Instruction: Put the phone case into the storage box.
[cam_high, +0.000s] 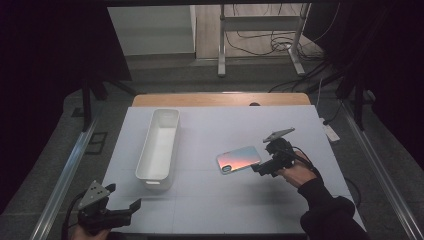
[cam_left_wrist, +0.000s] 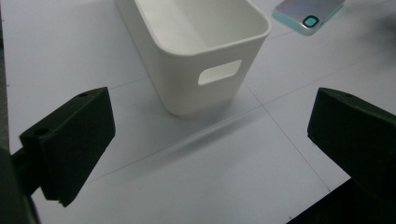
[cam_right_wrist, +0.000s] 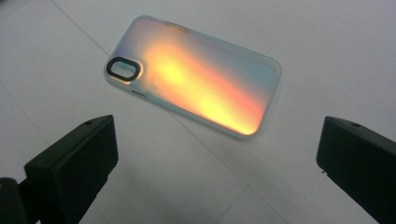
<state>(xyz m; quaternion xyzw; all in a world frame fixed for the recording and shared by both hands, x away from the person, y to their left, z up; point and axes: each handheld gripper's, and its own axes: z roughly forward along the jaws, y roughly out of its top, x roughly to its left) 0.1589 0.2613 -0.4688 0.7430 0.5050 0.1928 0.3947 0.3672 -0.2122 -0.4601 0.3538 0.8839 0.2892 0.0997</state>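
Your right gripper hovers just beside the phone case, its jaws spread wide and holding nothing. The case lies flat on the white worktop, camera cutout toward the white bin to its left. Your left gripper waits near the bin's near end, jaws wide apart and empty.

Both hand-held grippers wide open
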